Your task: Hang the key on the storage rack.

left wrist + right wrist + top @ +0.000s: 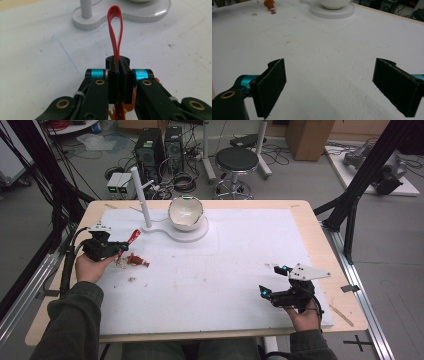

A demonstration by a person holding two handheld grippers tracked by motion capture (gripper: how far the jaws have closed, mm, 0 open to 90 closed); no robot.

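Observation:
My left gripper (120,247) is at the left of the white mat, shut on a red loop strap (133,237). In the left gripper view the red strap (115,27) rises as a narrow loop from between the closed jaws of the left gripper (119,61), pointing toward a white post (86,8). A small orange and red figure (136,261) lies on the mat just right of that gripper; whether it hangs from the strap I cannot tell. My right gripper (270,280) rests at the front right, open and empty, and the right gripper (329,85) has bare mat between its pads.
A white bowl (185,212) sits on a flat white base (200,234) at the back middle, beside the upright post (140,195). A small crumb (132,279) lies near the figure. Beyond the table stand a stool (236,160) and computer towers (150,150) with cables.

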